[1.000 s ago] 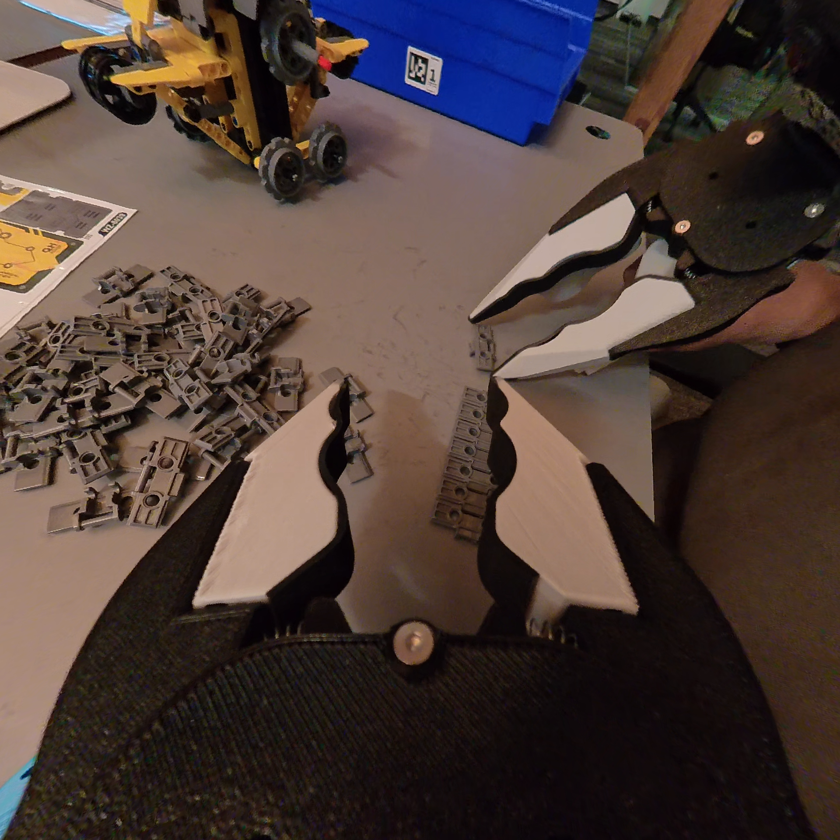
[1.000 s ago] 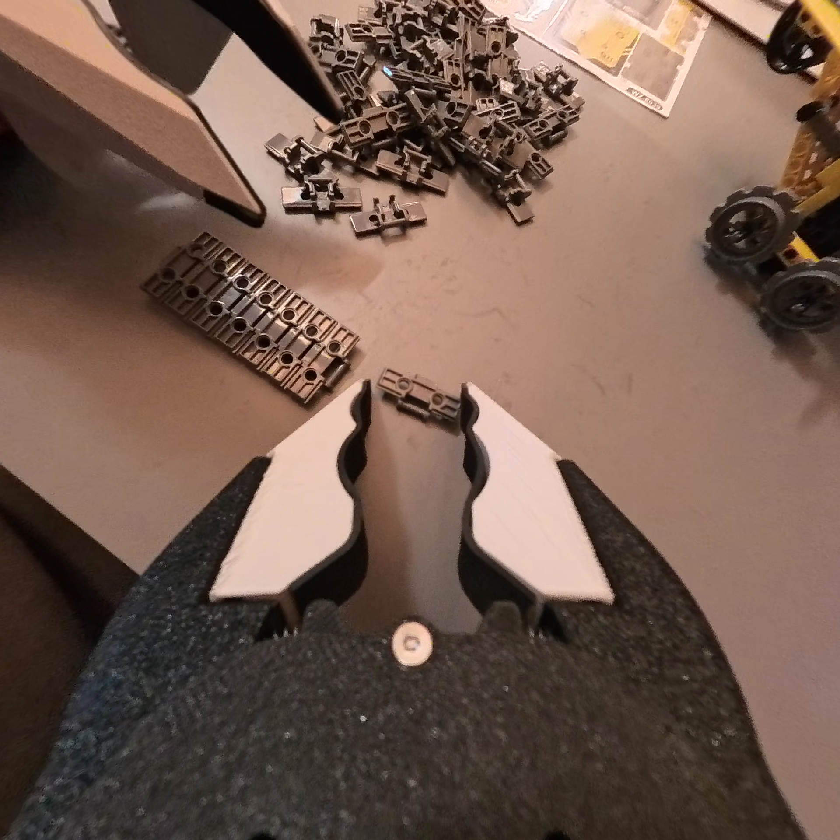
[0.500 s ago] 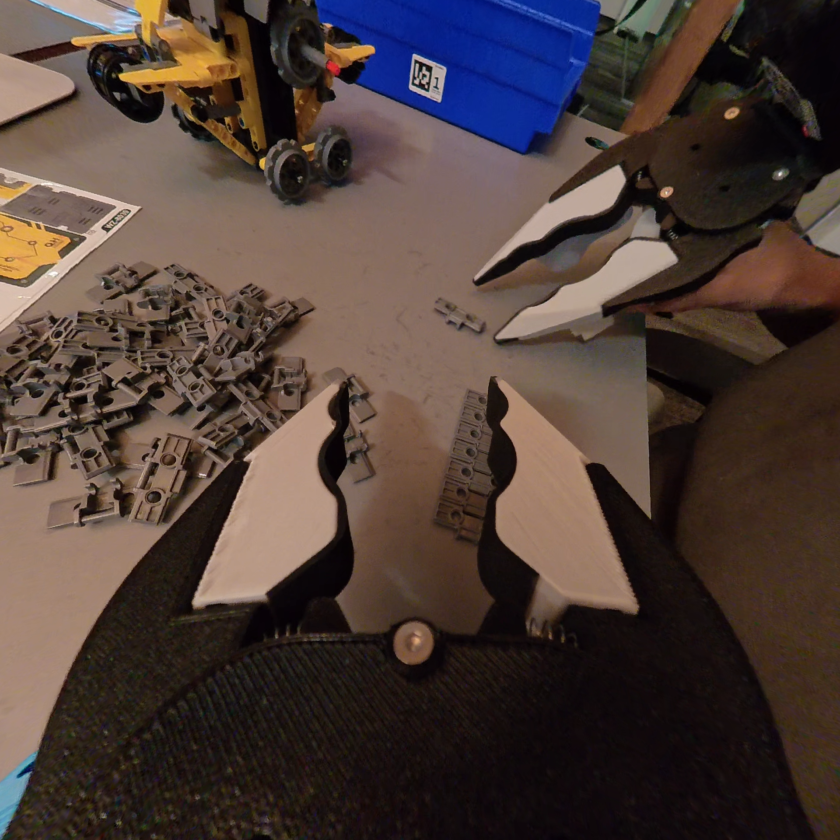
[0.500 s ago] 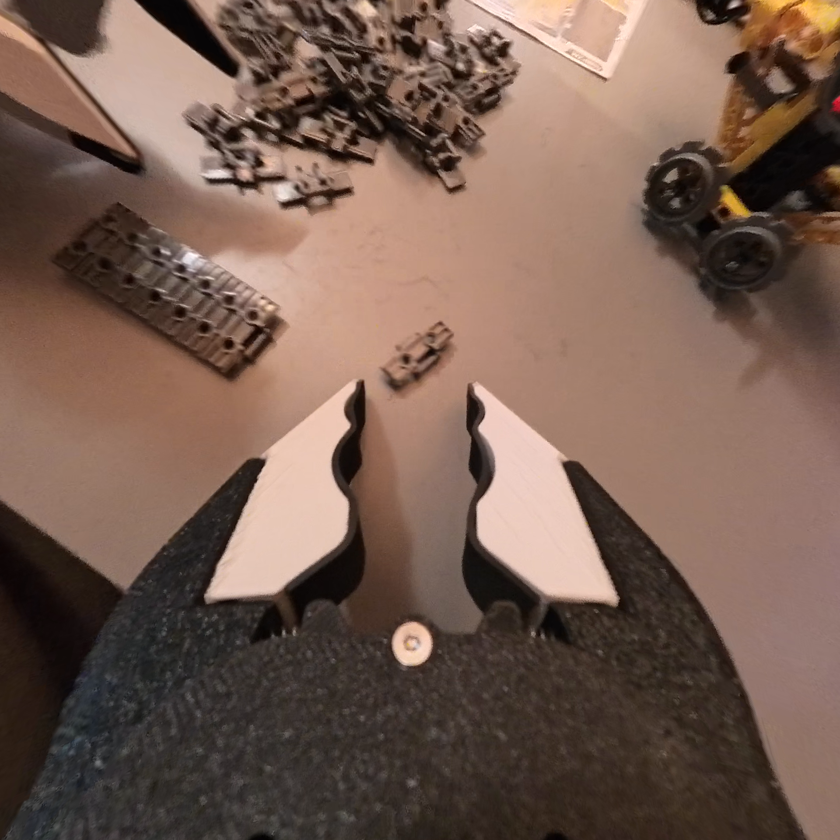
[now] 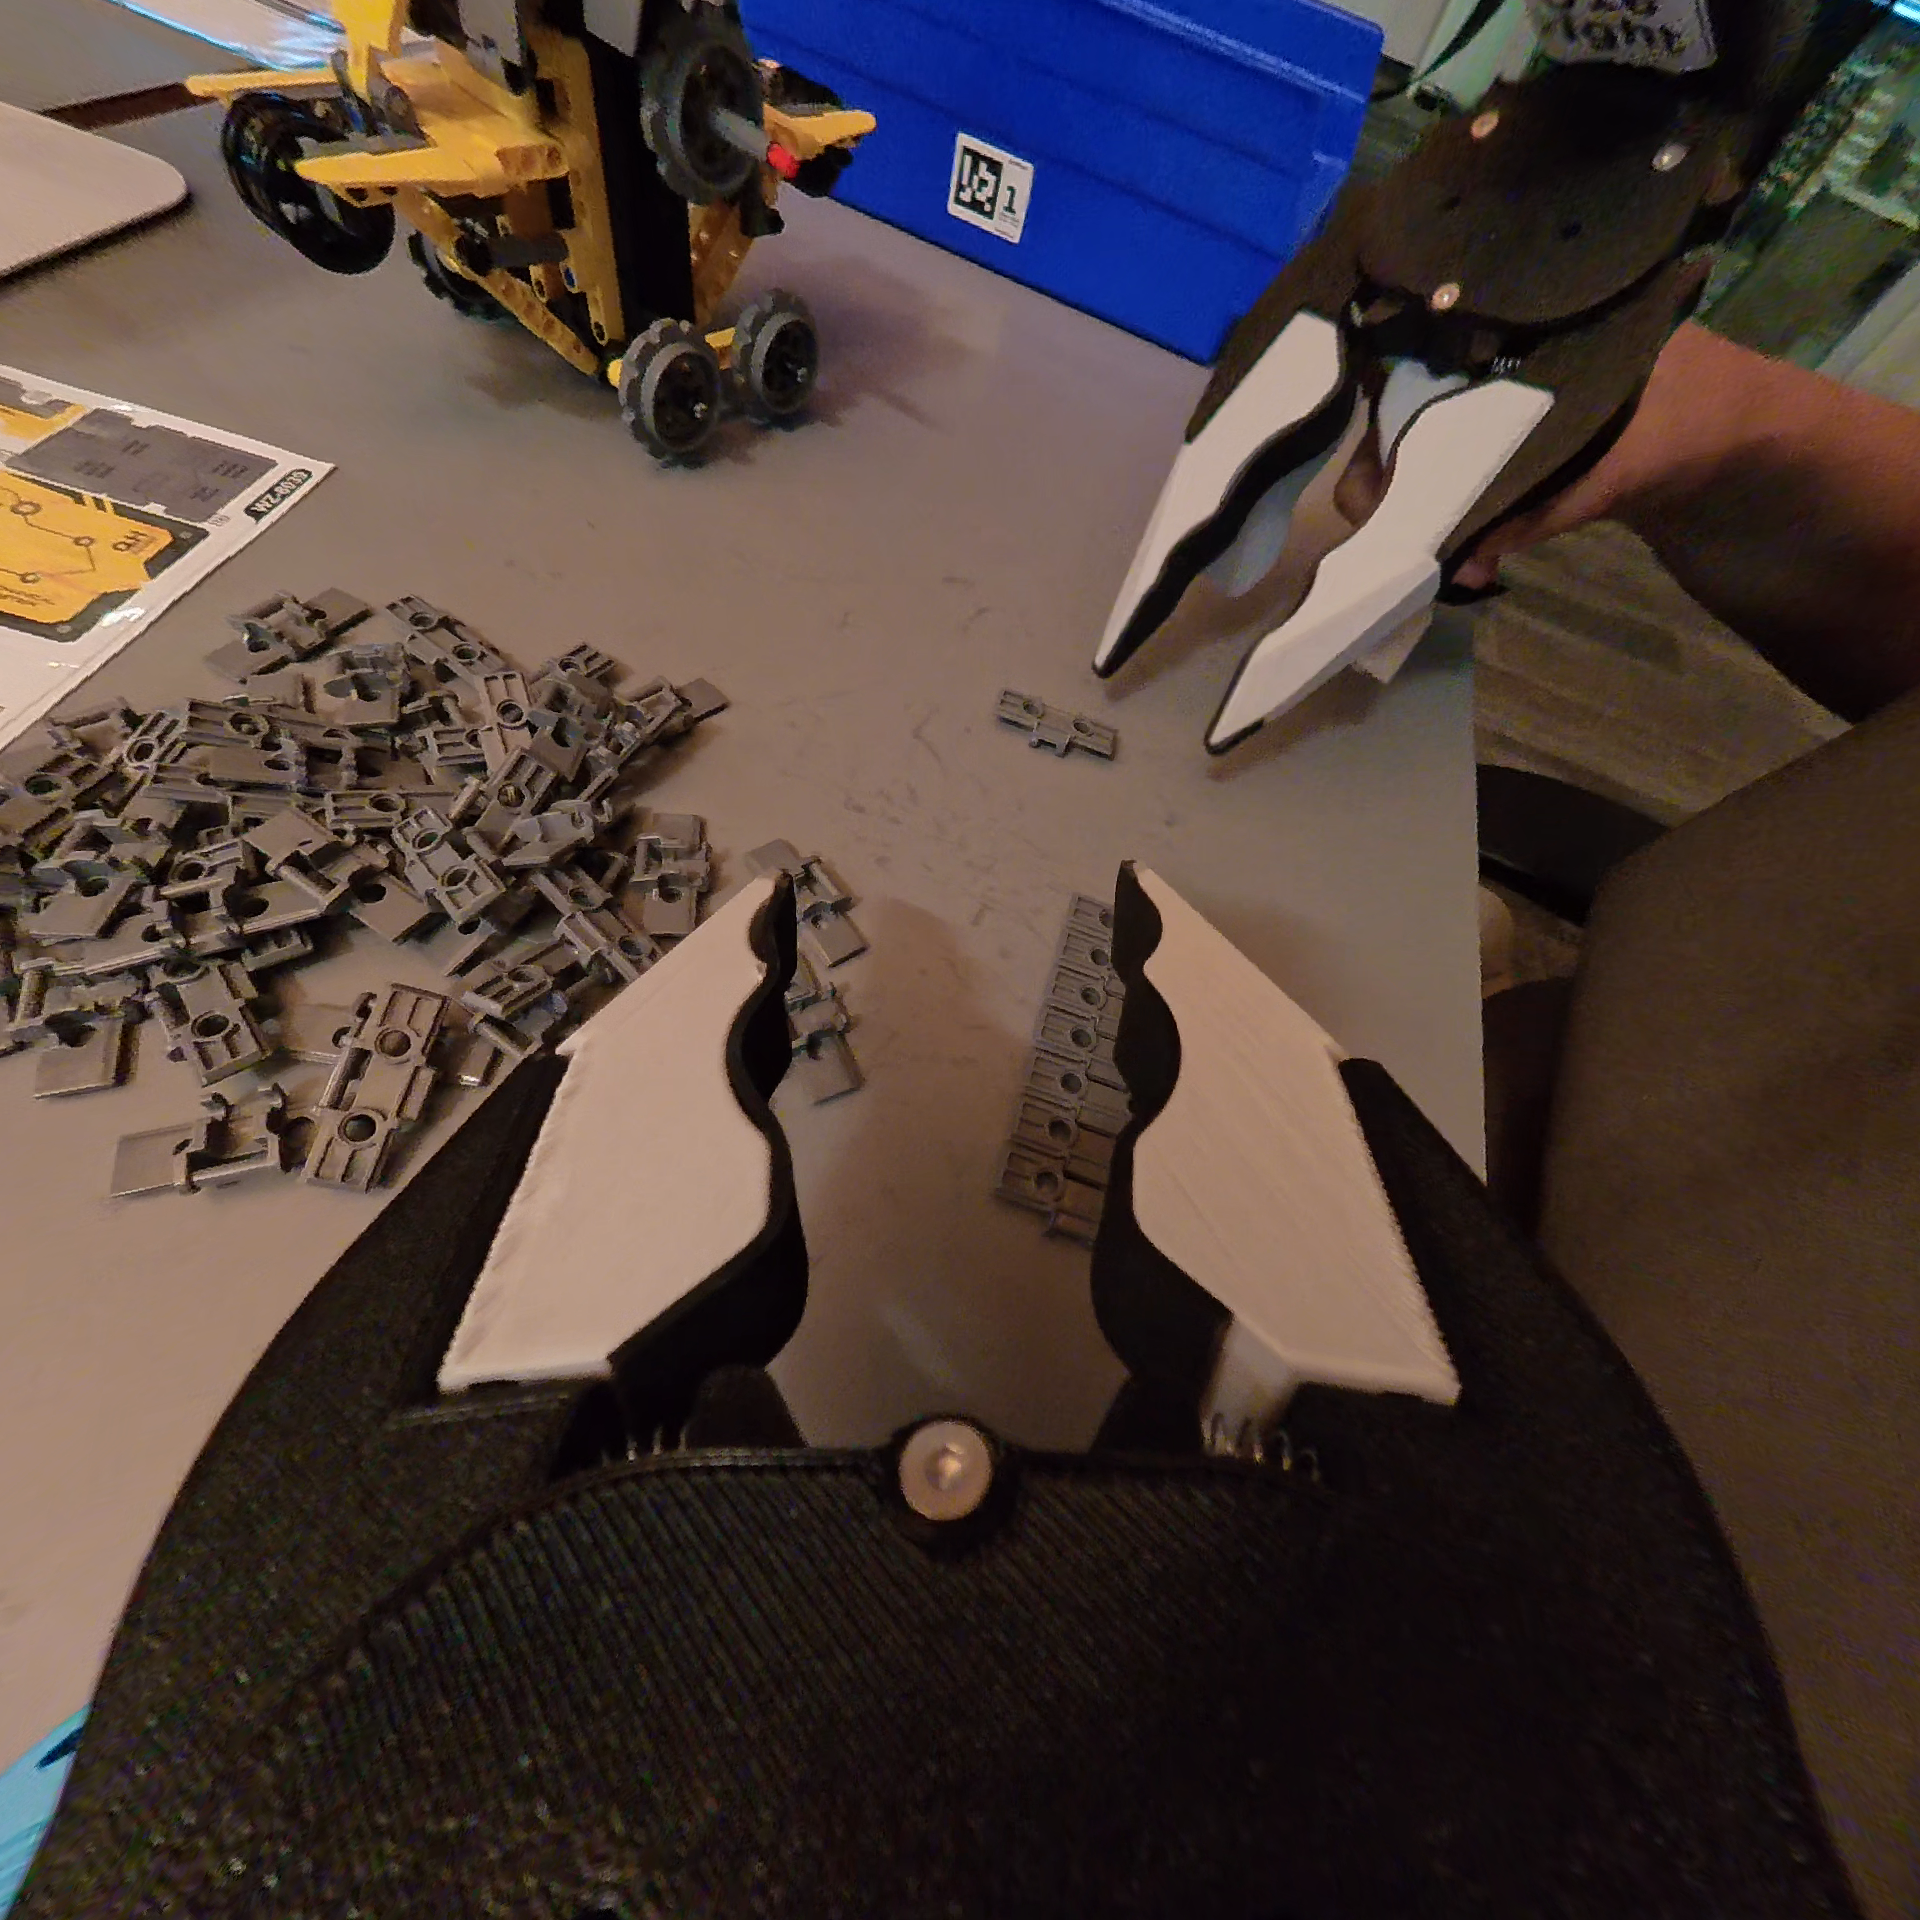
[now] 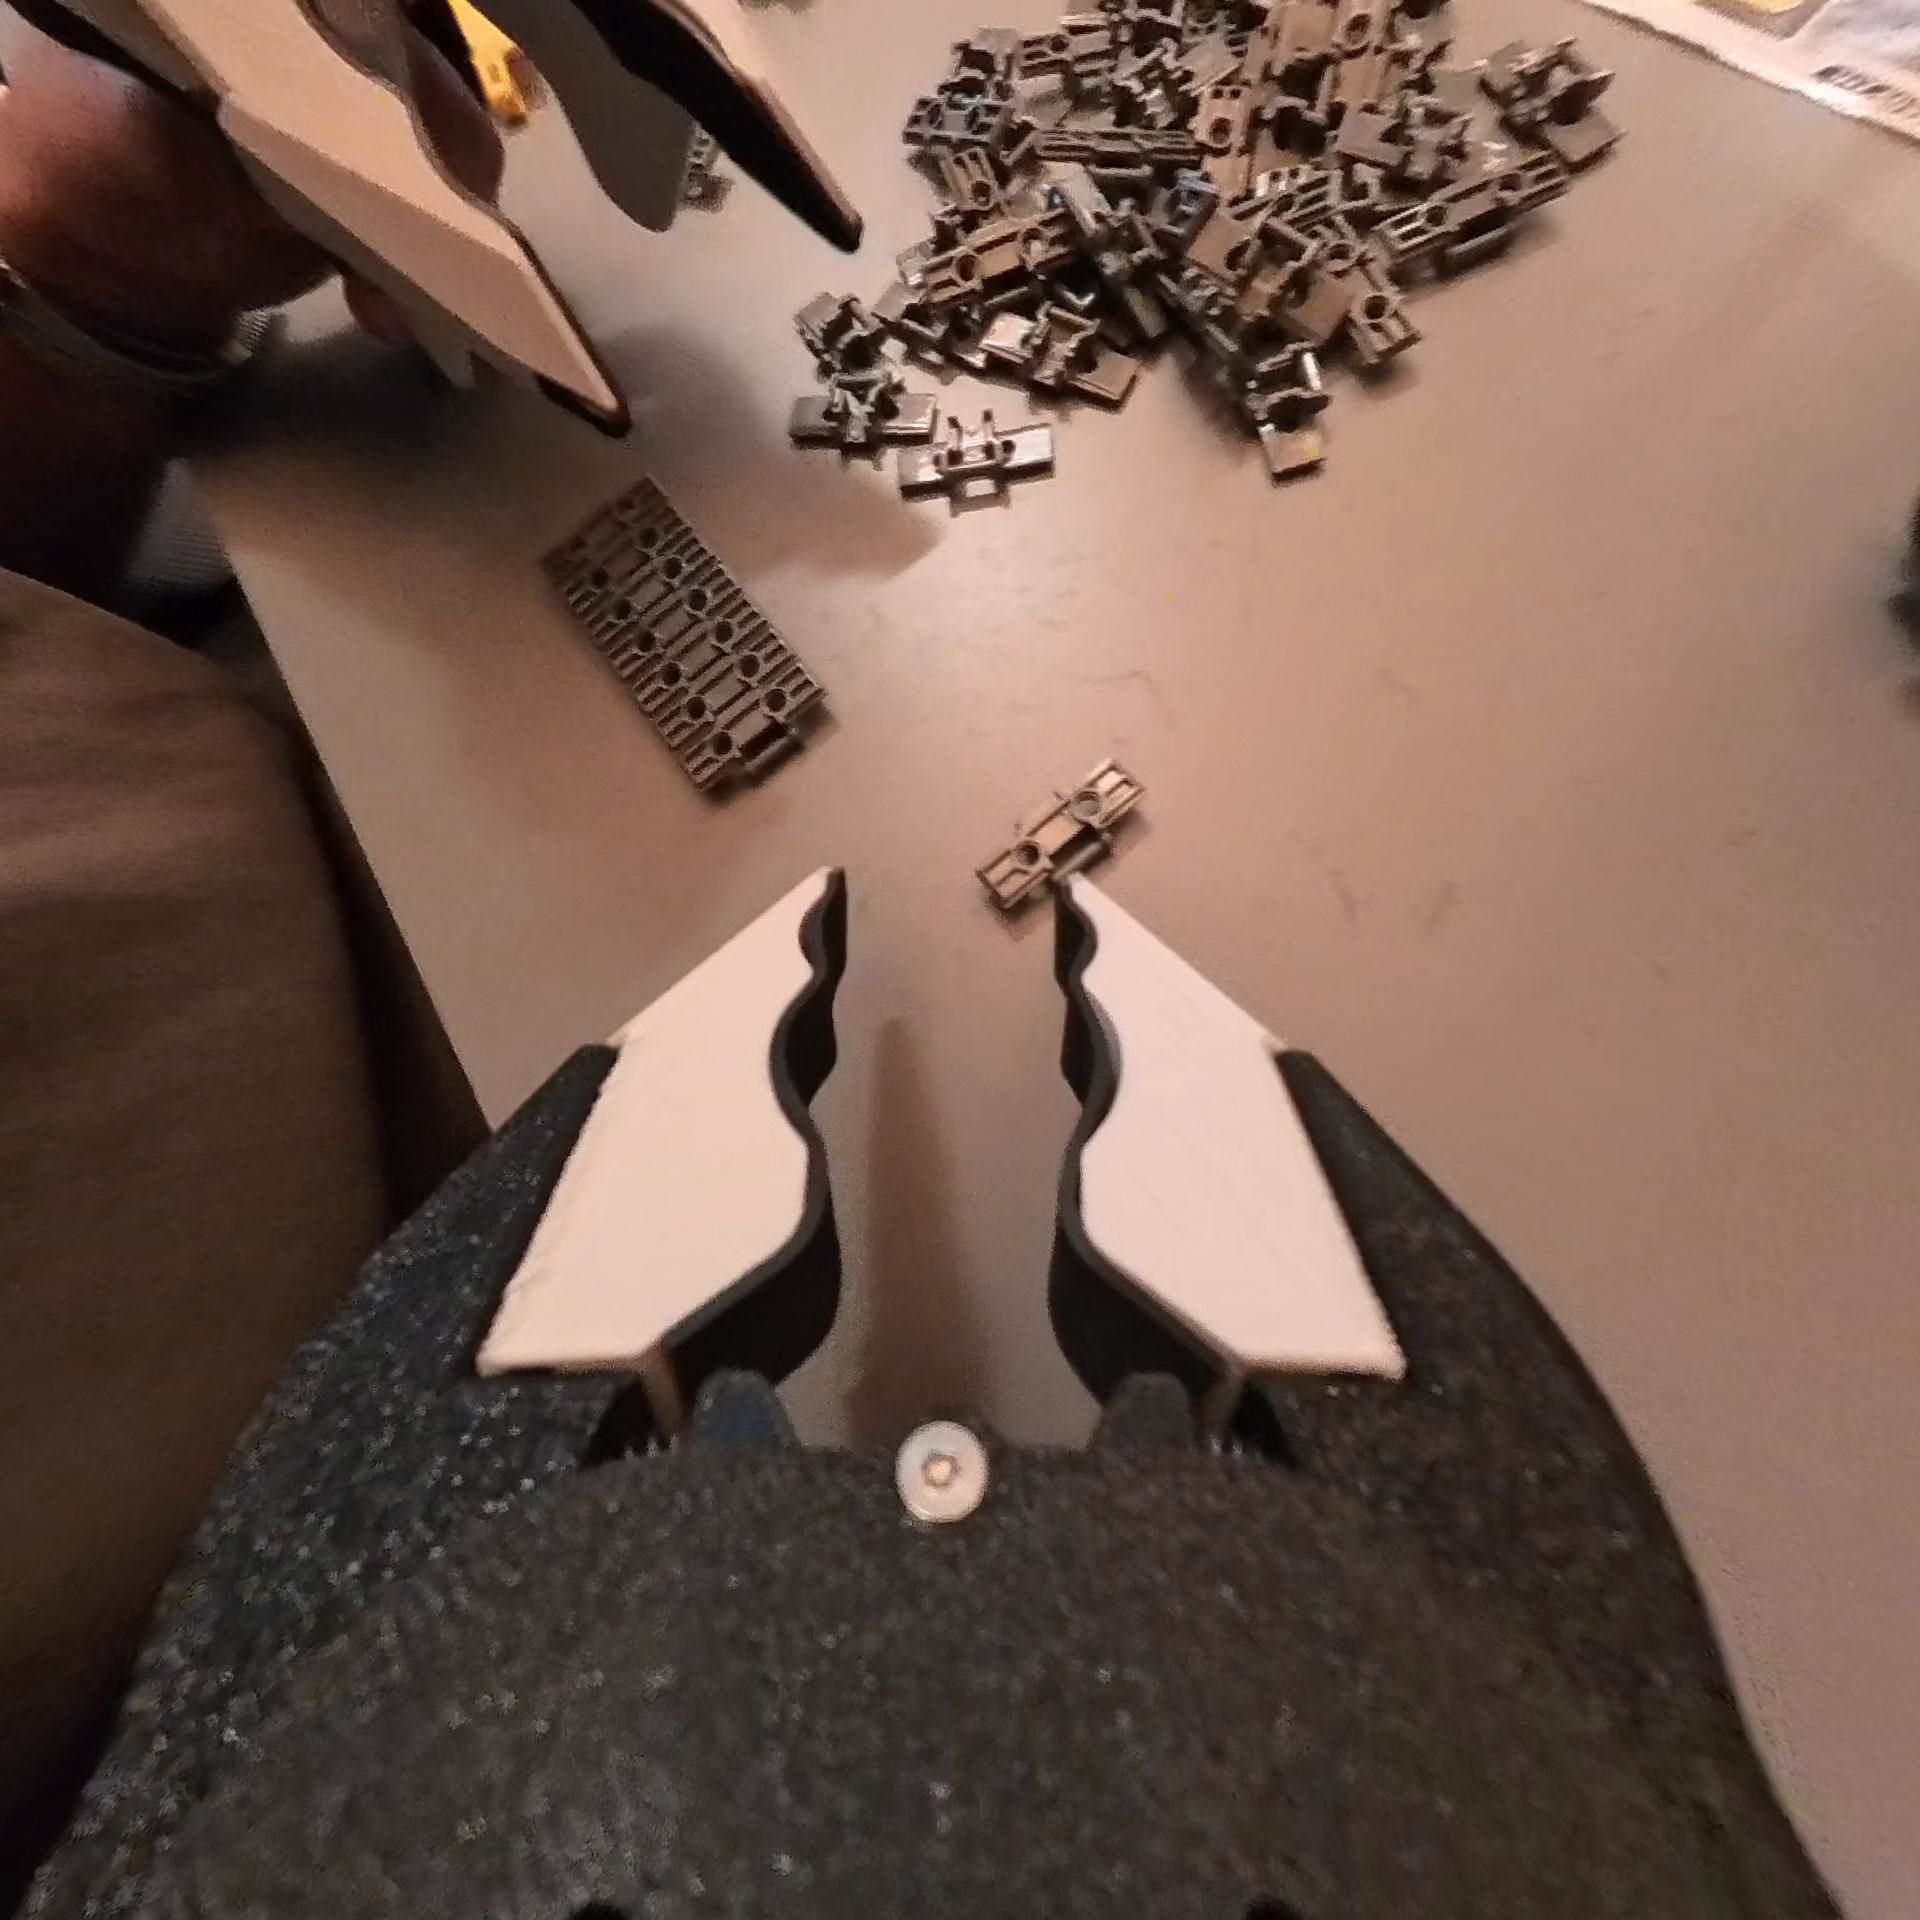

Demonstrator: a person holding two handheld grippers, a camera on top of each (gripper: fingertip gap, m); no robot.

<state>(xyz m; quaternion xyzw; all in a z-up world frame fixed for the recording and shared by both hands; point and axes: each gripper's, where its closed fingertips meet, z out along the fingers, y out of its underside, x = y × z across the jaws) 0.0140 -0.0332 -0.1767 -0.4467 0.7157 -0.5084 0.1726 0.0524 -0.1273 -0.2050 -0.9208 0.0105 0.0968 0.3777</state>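
A single grey track link lies alone on the grey table; in the right wrist view it sits just past my right gripper's right fingertip. My right gripper is open and empty; it also shows in the left wrist view, right of the link. My left gripper is open and empty, hovering between a pile of loose grey links and an assembled strip of links. The strip and pile also show in the right wrist view, with the left gripper above them.
A yellow and black wheeled model stands at the back. A blue bin sits behind it. A printed instruction sheet lies at the left. The table's right edge runs beside a person's dark clothing.
My right gripper has swung from over the single link to upright and right of it. The link now lies uncovered, farther from the strip. My left gripper has stayed still.
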